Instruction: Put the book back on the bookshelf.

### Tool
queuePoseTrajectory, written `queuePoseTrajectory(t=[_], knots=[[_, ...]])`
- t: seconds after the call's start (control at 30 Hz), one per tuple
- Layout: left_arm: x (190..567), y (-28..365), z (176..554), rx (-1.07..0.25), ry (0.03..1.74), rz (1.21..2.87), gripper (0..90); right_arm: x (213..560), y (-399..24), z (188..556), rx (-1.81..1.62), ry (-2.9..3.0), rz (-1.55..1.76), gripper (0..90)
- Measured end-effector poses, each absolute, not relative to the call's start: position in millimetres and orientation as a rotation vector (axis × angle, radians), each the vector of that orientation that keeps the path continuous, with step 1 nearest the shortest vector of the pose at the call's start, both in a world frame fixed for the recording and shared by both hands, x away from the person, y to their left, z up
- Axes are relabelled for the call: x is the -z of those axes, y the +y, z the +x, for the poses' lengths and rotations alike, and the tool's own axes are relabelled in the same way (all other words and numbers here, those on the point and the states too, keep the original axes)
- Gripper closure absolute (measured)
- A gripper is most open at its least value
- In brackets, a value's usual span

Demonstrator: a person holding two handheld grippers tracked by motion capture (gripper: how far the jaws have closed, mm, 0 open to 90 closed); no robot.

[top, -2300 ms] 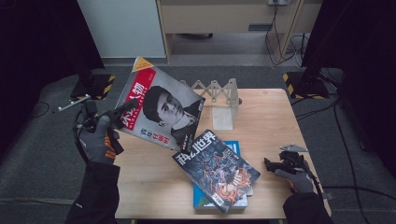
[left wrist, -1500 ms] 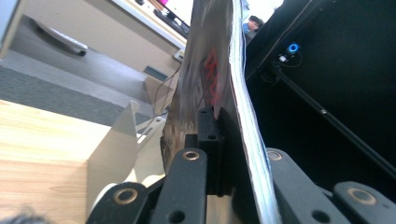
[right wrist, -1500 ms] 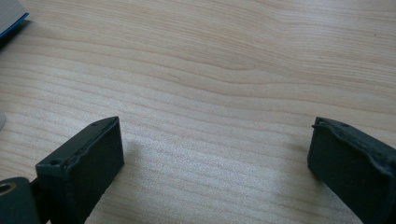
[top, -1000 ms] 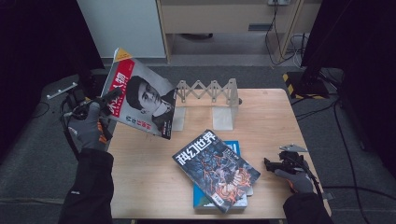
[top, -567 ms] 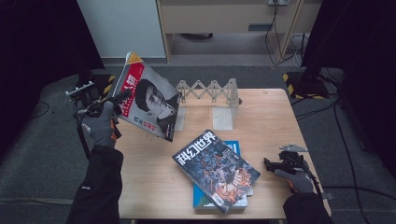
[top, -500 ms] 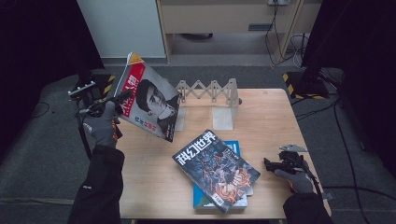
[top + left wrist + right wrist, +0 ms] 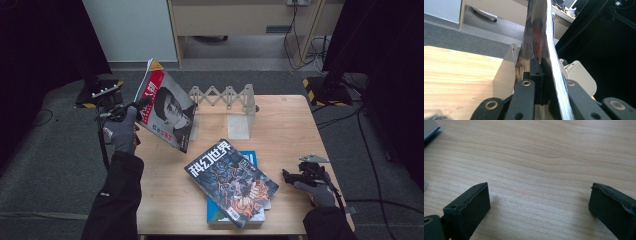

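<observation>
Your left gripper (image 7: 134,106) is closed on the red magazine (image 7: 167,111), pinching its edge between both jaws; in the left gripper view the magazine (image 7: 541,42) stands almost upright, thin side toward the camera. You hold it in the air above the table's far left corner, tilted, just beside the folding rack (image 7: 225,102) that stands at the far edge. Your right gripper (image 7: 292,176) rests near the right edge of the table (image 7: 290,125), its jaws wide apart with only bare wood (image 7: 536,170) between them. A second magazine (image 7: 231,180) lies on a blue book (image 7: 250,159) near the front edge, well apart from both grippers.
</observation>
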State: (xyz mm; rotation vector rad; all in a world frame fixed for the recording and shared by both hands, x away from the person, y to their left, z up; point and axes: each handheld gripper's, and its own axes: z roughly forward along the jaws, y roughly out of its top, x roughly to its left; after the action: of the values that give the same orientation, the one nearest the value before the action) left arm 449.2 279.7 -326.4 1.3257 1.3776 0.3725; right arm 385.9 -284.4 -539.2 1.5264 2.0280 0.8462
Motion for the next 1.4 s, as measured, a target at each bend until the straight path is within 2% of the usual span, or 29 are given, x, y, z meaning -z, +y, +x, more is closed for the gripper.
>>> queuePoseTrajectory(t=[0.43,0.8,1.4], knots=[[326,265,461,-0.456,1.417,1.389,85.4,539,-284,386,-0.847,2.031,1.523,3.8],[311,248,468,-0.57,1.433,1.469,85.5,539,-284,386,-0.848,2.028,1.52,3.8],[309,243,478,-0.587,1.472,1.543,85.5,539,-284,386,-0.848,2.028,1.52,3.8]])
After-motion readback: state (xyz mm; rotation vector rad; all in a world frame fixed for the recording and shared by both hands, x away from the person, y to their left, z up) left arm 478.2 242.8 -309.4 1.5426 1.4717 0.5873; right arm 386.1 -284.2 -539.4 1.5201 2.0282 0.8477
